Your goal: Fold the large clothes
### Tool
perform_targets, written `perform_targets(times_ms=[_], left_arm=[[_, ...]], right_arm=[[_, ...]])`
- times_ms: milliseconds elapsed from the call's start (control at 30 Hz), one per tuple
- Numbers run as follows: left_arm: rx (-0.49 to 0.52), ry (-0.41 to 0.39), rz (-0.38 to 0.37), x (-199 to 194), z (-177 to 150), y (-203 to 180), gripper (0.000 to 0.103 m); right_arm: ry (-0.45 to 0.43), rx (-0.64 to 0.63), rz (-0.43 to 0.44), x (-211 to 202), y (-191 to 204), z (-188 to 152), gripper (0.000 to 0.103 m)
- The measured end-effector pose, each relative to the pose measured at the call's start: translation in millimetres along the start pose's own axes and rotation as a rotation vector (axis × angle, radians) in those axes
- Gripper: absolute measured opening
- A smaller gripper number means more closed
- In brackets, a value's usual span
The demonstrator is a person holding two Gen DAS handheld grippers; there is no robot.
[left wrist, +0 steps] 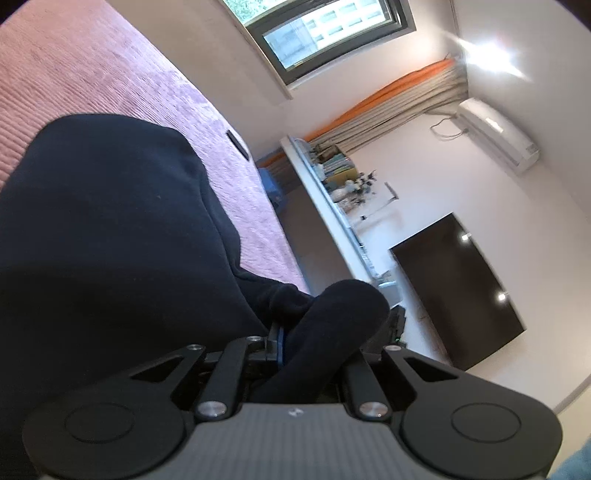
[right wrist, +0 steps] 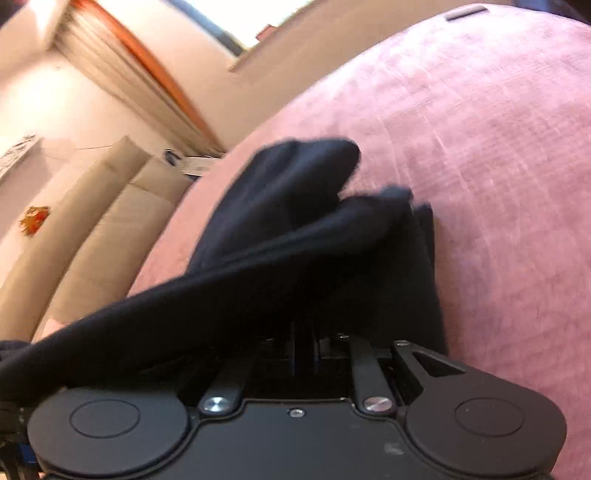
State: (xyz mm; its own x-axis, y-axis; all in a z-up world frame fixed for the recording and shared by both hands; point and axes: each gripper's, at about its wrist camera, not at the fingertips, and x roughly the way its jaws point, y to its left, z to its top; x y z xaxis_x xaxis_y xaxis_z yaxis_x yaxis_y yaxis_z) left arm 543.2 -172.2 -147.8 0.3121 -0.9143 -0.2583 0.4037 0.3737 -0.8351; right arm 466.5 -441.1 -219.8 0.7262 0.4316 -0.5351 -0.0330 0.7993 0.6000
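Left tool (left wrist: pixel 284 347) clamps the dark navy garment (left wrist: pixel 110 221); right tool (right wrist: pixel 306 347) grips it too, over the pink bedspread (right wrist: pixel 498 166).

The left wrist camera sat just behind its gripper's linkage, tilted sideways, close above the dark garment (left wrist: pixel 110 229) on the pink bedspread (left wrist: pixel 92 66), facing the far wall with the window (left wrist: pixel 325 33) and television (left wrist: pixel 458 291). The right wrist camera looked from equally near, angled down over the same garment and bedspread toward the curtain (right wrist: pixel 122 70). Both views shared the garment, bedspread and curtained wall.
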Motion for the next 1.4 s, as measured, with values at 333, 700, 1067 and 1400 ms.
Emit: perform_targets(times_ms=[333, 700, 1067, 1400], left_arm=[[-0.004, 0.083, -0.052, 47, -17, 3, 0.014], [0.198, 0.342, 0.200, 26, -66, 11, 0.034], [0.159, 0.102, 0.309, -58, -11, 34, 0.038], [0.140, 0.109, 0.287, -44, -14, 55, 0.033]], right_arm=[[-0.009, -0.074, -0.052, -39, -22, 23, 0.013], [0.009, -0.281, -0.327, -47, 20, 44, 0.031], [0.058, -0.576, -0.064, 75, 123, 66, 0.030], [0.109, -0.665, -0.291, 166, 86, 54, 0.036]])
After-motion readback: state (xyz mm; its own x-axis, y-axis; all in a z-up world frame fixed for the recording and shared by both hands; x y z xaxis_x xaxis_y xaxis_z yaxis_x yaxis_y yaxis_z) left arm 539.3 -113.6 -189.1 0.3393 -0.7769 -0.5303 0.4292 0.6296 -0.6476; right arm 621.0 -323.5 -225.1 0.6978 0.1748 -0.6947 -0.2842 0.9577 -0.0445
